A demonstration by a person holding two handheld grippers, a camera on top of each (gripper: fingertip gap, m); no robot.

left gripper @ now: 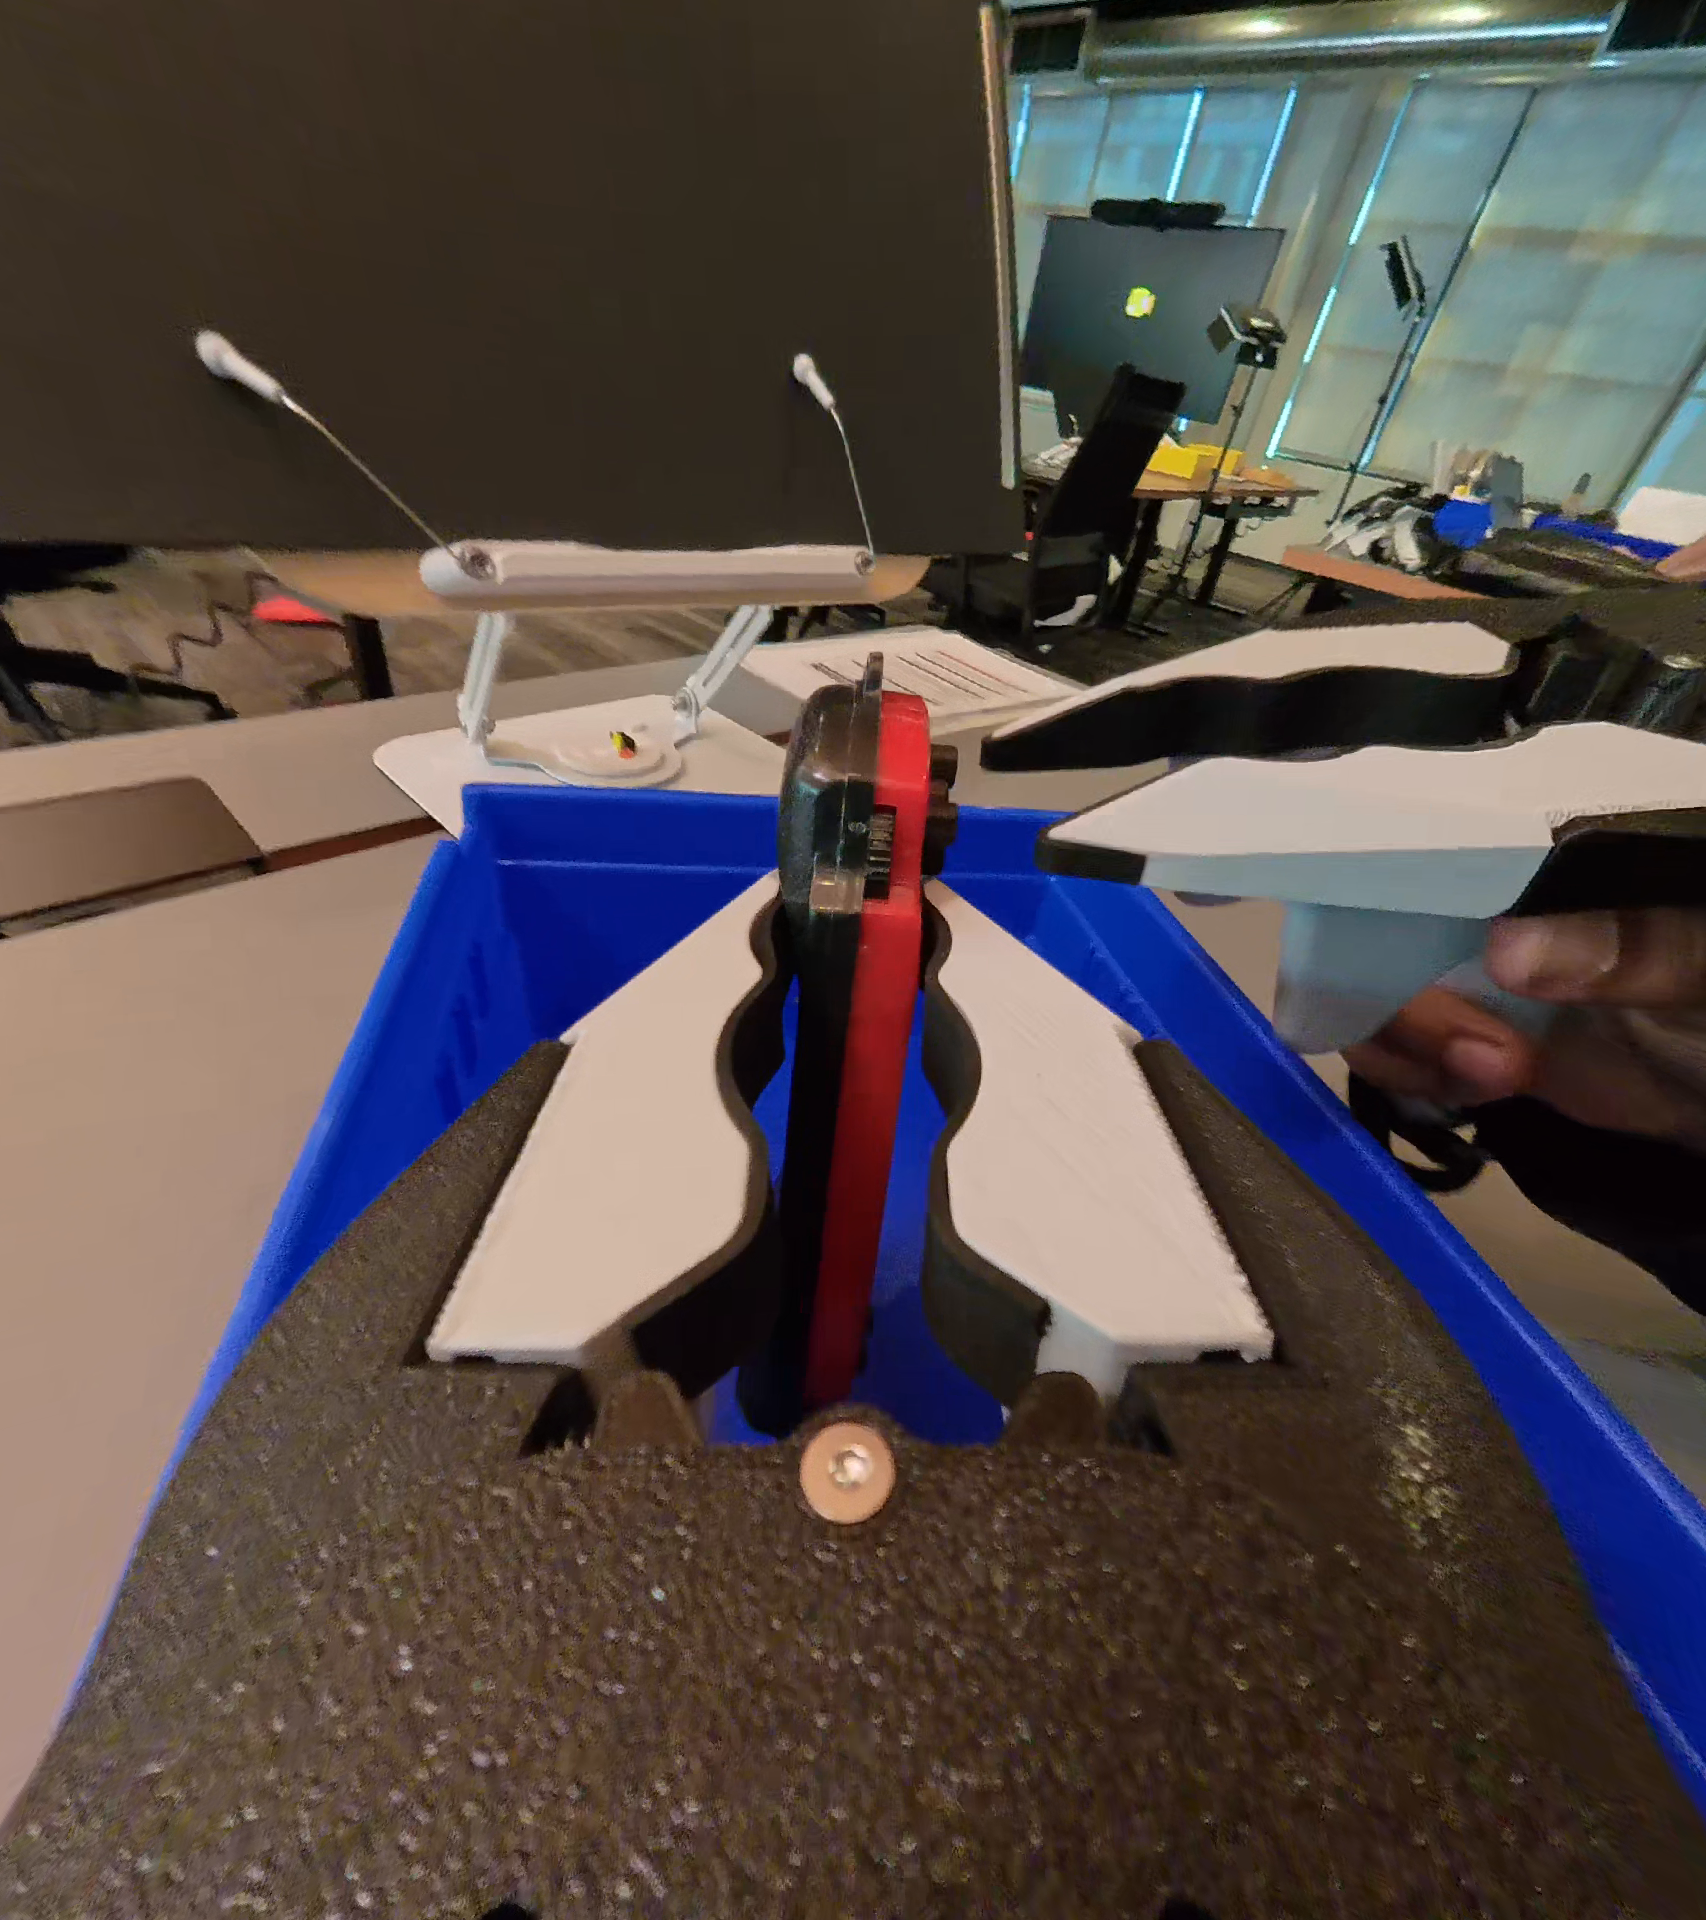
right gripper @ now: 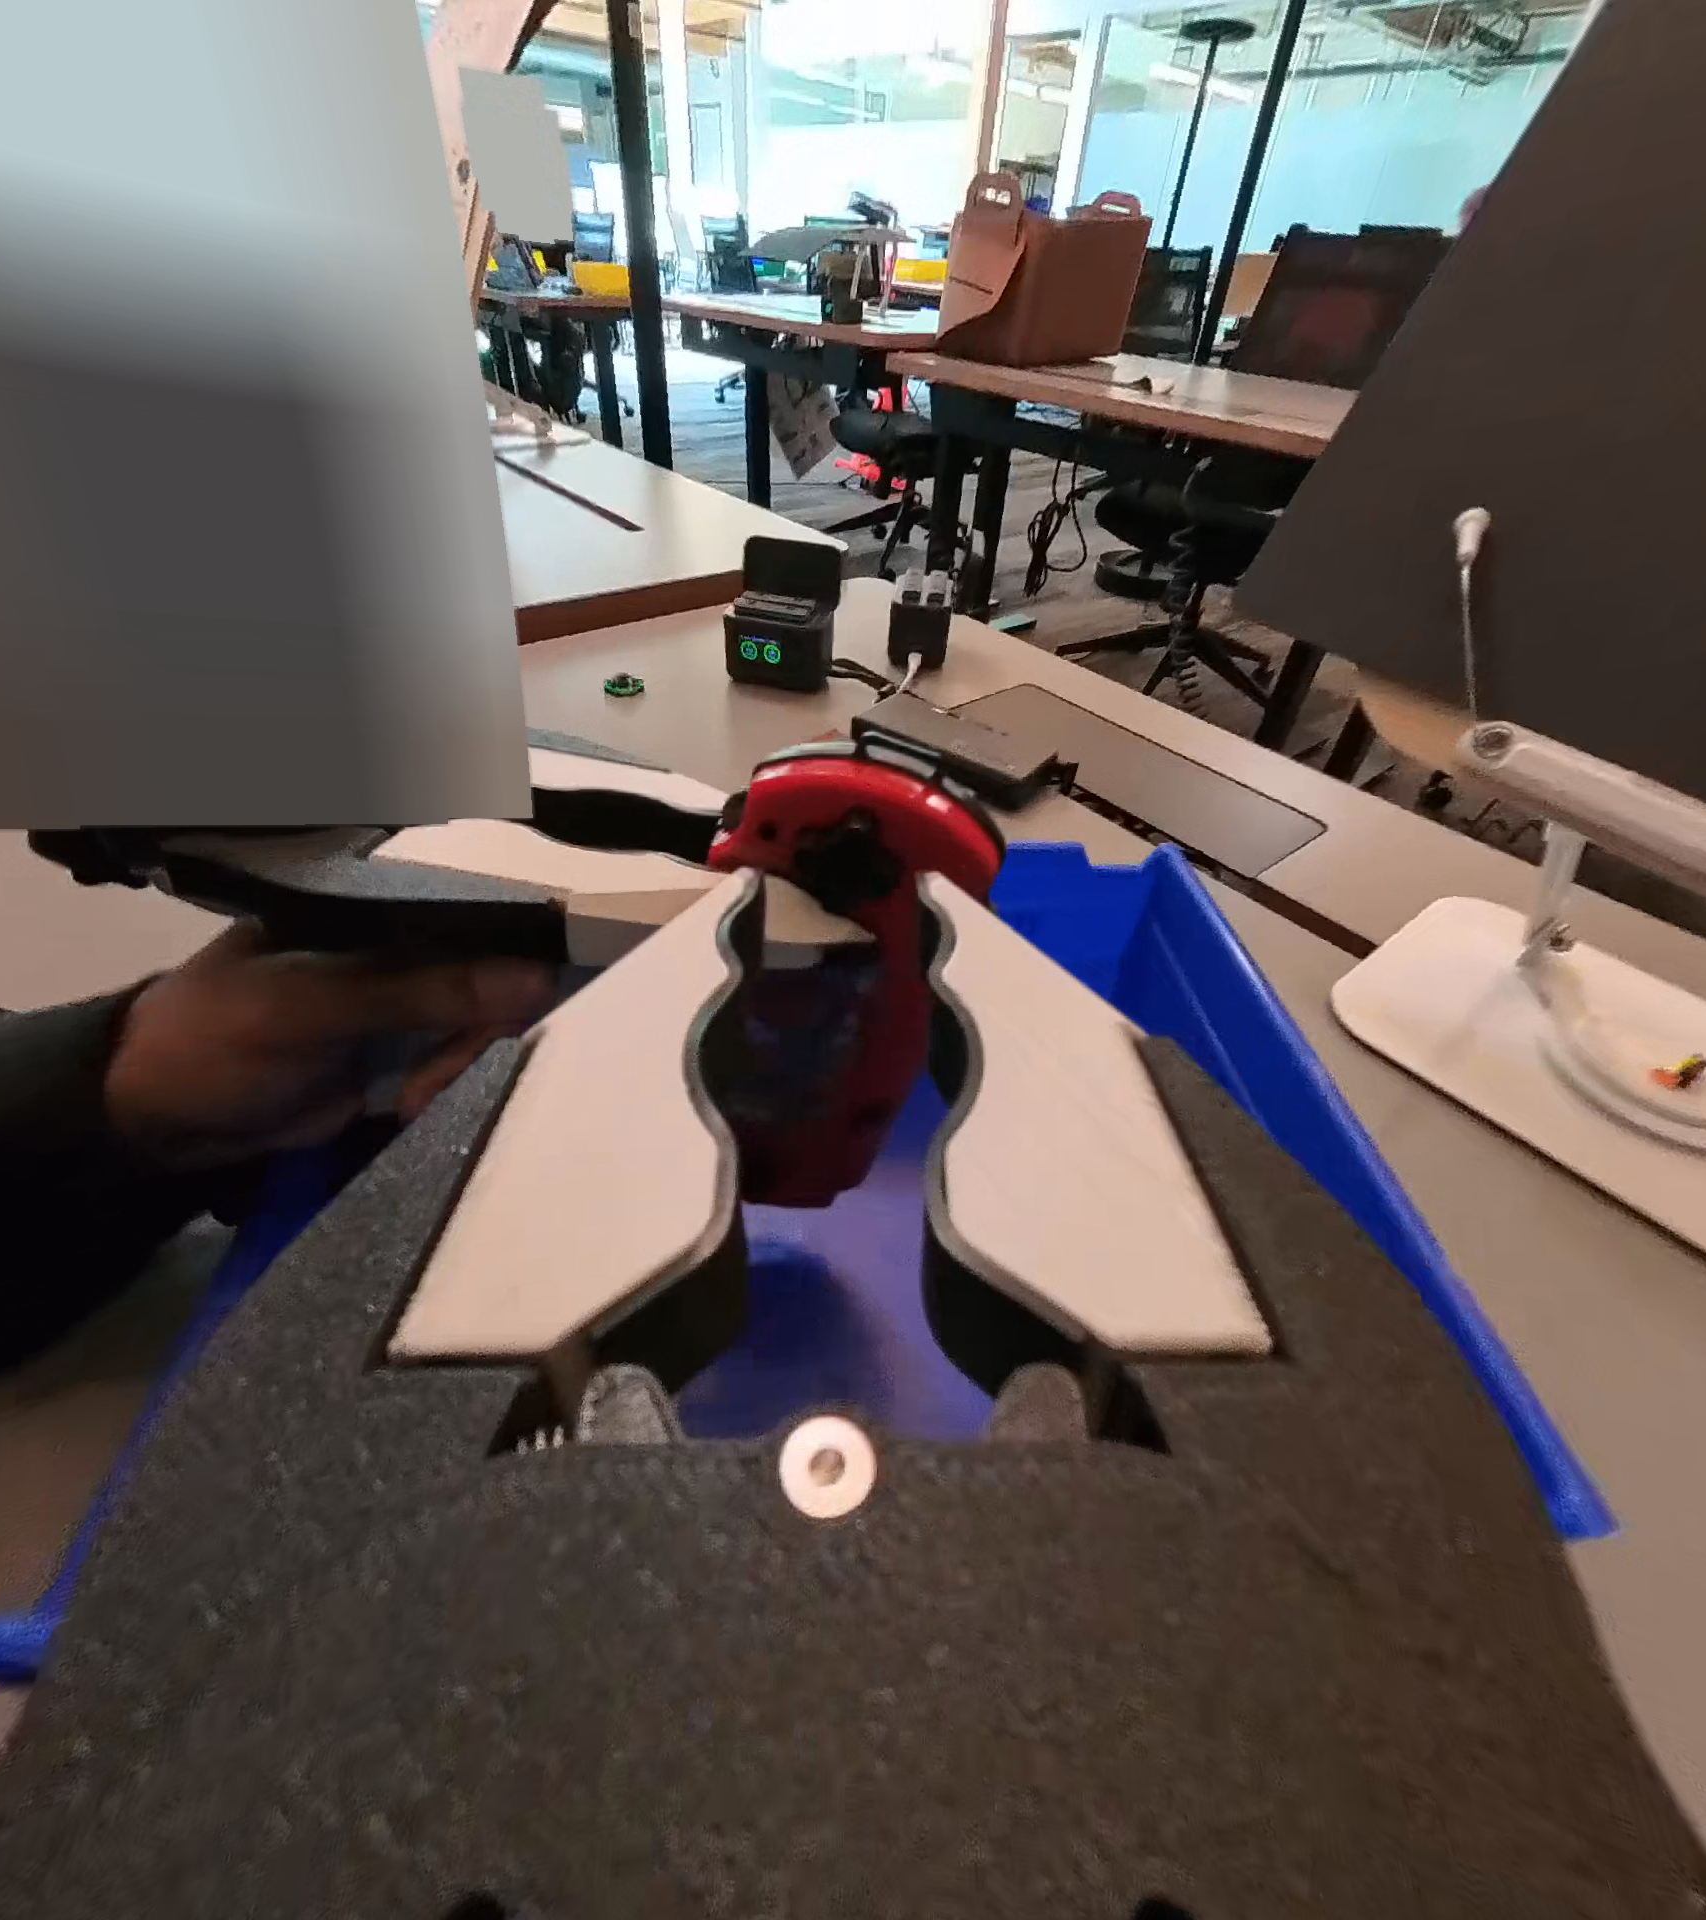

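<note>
1. Here, the left gripper (left gripper: 854, 894) was clamped on a red and black handheld device (left gripper: 854, 997), its two white fingers (left gripper: 662, 1122) pressing the flat sides so that the device stood on edge between them.
2. The device was held above a blue plastic bin (left gripper: 1244, 1039), with its upper end rising past the fingertips and its lower end over the bin's inside.
3. The right gripper (left gripper: 1015, 805) came in from the right in the left wrist view, its fingertips just beside the top of the device; a hand (left gripper: 1555, 1029) gripped its handle below.
4. From the right wrist view, the right gripper (right gripper: 833, 883) had its jaws spread on either side of the same device (right gripper: 849, 862), and I could not tell whether either finger touched it.
5. In that view the left gripper (right gripper: 724, 873) reached in from the left, one white finger (right gripper: 558, 862) lying against the device's red side.
6. The bin (right gripper: 1192, 966) sat on a grey table (left gripper: 101, 1143).
7. Beyond the bin stood a white stand (left gripper: 641, 577) carrying a large dark board (left gripper: 413, 260), its base plate (right gripper: 1451, 997) resting on the table just beside the bin.
8. Farther back on the table were two small black charger boxes (right gripper: 781, 629), one with green lights, and a flat black adapter (right gripper: 963, 743) with a cable.
</note>
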